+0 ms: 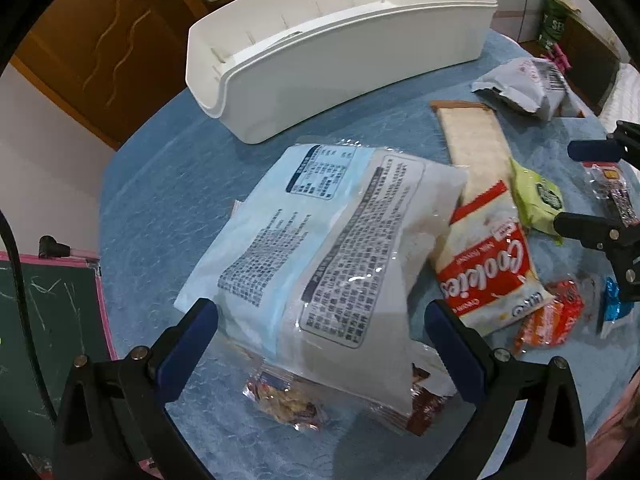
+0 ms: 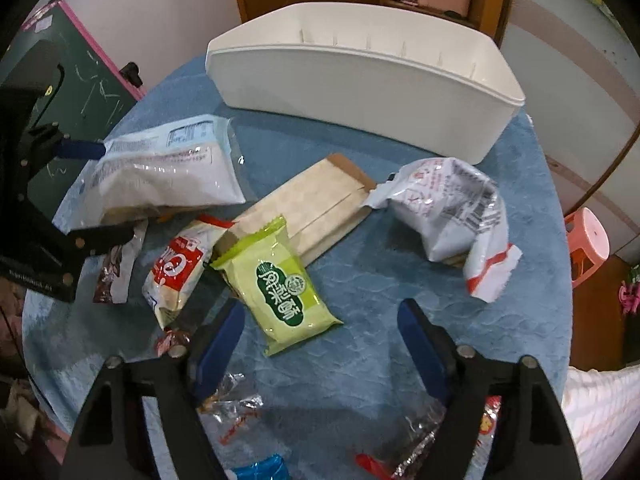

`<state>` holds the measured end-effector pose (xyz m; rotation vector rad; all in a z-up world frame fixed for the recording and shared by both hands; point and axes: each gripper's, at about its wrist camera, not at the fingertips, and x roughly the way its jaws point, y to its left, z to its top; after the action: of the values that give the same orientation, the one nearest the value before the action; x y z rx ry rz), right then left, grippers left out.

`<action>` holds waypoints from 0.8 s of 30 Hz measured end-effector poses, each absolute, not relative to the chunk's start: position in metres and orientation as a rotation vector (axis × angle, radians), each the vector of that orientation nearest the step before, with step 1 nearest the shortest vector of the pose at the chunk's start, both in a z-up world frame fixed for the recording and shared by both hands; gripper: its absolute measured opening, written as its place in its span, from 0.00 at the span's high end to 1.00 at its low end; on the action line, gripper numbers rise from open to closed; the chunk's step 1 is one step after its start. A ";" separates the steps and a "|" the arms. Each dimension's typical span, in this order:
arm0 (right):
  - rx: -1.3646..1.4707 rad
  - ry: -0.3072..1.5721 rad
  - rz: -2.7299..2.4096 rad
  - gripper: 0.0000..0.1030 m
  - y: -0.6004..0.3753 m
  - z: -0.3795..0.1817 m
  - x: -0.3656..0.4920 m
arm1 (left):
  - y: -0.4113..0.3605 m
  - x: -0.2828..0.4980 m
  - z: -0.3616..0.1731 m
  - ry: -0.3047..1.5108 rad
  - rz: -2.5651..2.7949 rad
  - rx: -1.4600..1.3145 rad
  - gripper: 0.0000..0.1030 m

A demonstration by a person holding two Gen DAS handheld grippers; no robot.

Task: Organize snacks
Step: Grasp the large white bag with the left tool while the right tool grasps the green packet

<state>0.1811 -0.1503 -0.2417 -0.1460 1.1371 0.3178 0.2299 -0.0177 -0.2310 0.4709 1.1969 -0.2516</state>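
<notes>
A large white and pale-blue snack bag (image 1: 332, 236) lies on the blue table, between the wide-open fingers of my left gripper (image 1: 320, 320); whether the pads touch it is unclear. It also shows in the right wrist view (image 2: 160, 168). A red and white cookies pack (image 1: 492, 264) lies beside it. A green snack pack (image 2: 276, 284) lies just ahead of my open, empty right gripper (image 2: 320, 324). A long white bin (image 2: 360, 92) stands at the back of the table. A brown flat box (image 2: 316, 204) and a crumpled white bag (image 2: 452, 204) lie in the middle.
Small wrapped candies (image 2: 236, 404) lie near the right gripper's fingers. A chalkboard (image 2: 80, 76) with a pink frame stands left of the table. A pink stool (image 2: 588, 240) stands off the right edge. A wooden door (image 1: 104, 40) is behind.
</notes>
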 end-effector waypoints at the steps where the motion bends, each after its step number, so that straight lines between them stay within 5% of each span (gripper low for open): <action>1: -0.148 1.139 0.322 0.27 -0.149 -0.243 0.182 | -0.018 0.232 -0.232 1.197 -0.247 0.474 0.00; 19: -0.262 1.140 0.409 0.43 -0.119 -0.257 0.192 | -0.015 0.247 -0.254 1.218 -0.200 0.530 0.01; 24: -0.301 1.170 0.426 0.42 -0.112 -0.264 0.190 | -0.017 0.245 -0.256 1.231 -0.195 0.542 0.10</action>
<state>0.1899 -0.1118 -0.2642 -0.3011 1.1699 0.4259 0.2448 -0.0167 -0.2560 0.5417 1.2306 -0.1953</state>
